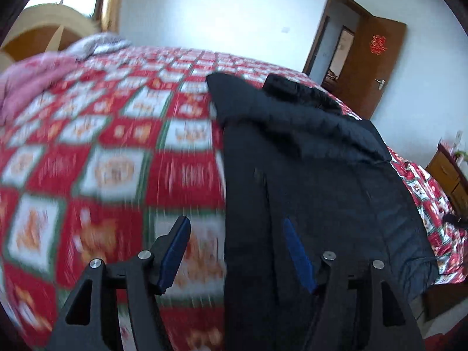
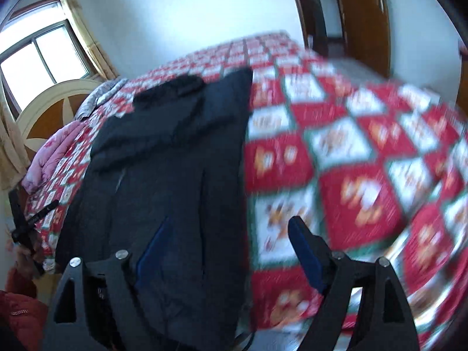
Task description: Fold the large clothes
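Note:
A large dark navy padded jacket (image 1: 316,175) lies lengthwise on a bed, folded into a long strip with its hood end far from me. It also shows in the right wrist view (image 2: 163,158). My left gripper (image 1: 237,237) is open and empty above the jacket's left edge, one finger over the bedspread, the other over the jacket. My right gripper (image 2: 231,239) is open and empty above the jacket's right edge, likewise straddling it. Both views are motion-blurred.
The bed wears a red, white and green checked bedspread (image 1: 111,152). A pink quilt (image 1: 26,79) and grey pillow lie by the wooden headboard (image 2: 52,105). A brown door (image 1: 371,61) stands open; a wooden cabinet (image 1: 447,175) sits at the right. A window (image 2: 41,55) is behind the headboard.

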The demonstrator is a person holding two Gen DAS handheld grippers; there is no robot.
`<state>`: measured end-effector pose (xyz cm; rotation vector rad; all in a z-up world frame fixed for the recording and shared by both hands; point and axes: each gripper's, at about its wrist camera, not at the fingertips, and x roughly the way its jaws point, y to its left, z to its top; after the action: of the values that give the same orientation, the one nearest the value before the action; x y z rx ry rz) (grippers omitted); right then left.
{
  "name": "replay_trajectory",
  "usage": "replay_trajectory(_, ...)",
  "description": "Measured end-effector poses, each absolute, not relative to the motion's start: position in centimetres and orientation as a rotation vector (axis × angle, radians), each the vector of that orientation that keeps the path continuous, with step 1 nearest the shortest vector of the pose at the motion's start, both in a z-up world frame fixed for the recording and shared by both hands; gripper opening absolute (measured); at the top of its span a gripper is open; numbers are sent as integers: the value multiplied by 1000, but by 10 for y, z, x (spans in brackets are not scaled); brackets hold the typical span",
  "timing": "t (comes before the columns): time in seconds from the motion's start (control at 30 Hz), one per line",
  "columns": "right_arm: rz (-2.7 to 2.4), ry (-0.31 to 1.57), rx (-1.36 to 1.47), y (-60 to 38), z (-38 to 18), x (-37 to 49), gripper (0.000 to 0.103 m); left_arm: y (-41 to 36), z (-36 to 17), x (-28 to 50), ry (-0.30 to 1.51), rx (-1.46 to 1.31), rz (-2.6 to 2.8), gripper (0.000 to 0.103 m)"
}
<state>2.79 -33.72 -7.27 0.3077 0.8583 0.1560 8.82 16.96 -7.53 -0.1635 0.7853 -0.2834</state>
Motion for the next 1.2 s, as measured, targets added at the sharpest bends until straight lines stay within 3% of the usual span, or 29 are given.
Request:
replay_trajectory(0.3, 282, 1056, 292, -318, -114, 4, 83, 173, -103, 53, 850, -127, -284, 67)
replay_trajectory(0.53, 522, 837, 267, -335, -23, -81, 84, 185, -110, 36, 840, -169, -306, 67)
replay_trajectory(0.63, 389, 759, 163, -338, -10, -95, 102, 182, -109, 35, 824, -147, -321, 67)
replay_trajectory(0.73, 317, 813, 188, -338, -40, -74, 102, 181, -107, 32, 808, -169, -331, 67)
replay_trajectory(0.87, 323, 908, 325, -336, -89, -35, 83, 178, -99, 23, 772, -165, -345, 67)
replay_trajectory(1.07, 269, 955, 252, -326, -118, -6, 83, 171, -109, 22, 800, -121, -347, 67)
replay_trajectory(1.2, 345, 1007, 363, -333, -137, -15, 83, 164, -117, 19, 821, -136, -403, 67)
